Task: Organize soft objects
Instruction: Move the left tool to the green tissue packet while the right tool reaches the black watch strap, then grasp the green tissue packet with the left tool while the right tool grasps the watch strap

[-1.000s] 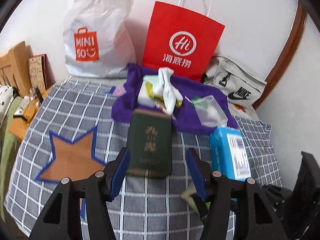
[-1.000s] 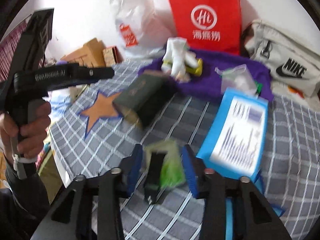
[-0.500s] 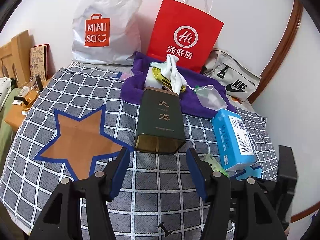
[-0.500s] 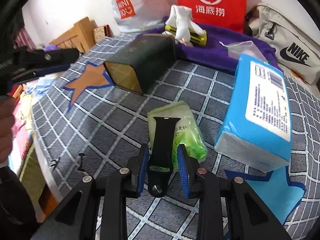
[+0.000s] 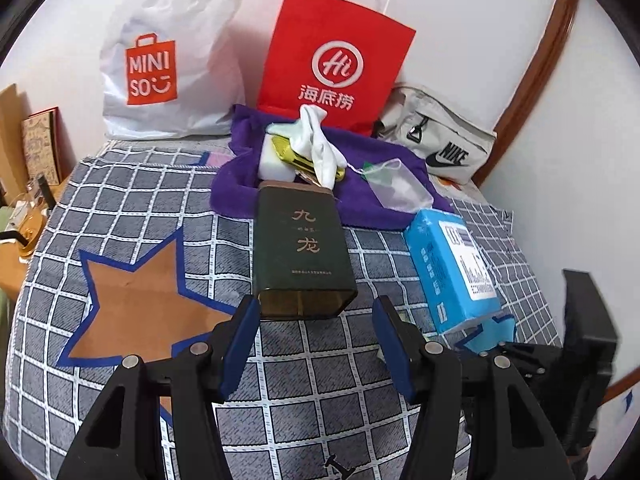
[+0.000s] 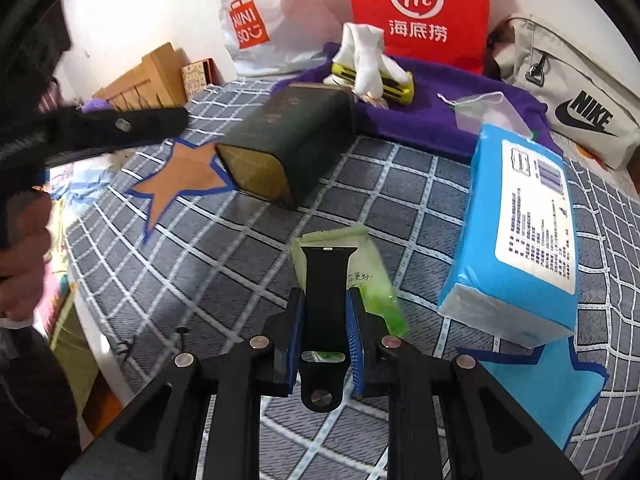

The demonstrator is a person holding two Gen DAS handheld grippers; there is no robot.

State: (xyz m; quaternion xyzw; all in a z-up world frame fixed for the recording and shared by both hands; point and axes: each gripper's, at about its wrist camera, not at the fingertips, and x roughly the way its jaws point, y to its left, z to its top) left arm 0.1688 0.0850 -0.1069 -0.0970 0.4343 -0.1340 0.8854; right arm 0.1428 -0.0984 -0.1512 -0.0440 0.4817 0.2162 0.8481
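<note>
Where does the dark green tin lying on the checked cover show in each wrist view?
Left wrist: dark green tin at centre, just beyond the open jaws.
Right wrist: the tin upper left of centre, gold end toward the camera.
Shared landmark: red paper bag at the wall behind.

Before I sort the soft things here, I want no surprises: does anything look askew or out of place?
The dark green tin lies tipped on its side on the checked cloth. A black watch strap rests across the green packet.

Right gripper (image 6: 323, 322) low in frame, jaws just closing, pads pressing black watch strap (image 6: 325, 300). Strap lies on green packet (image 6: 360, 276). Blue tissue pack (image 6: 520, 240) right.
</note>
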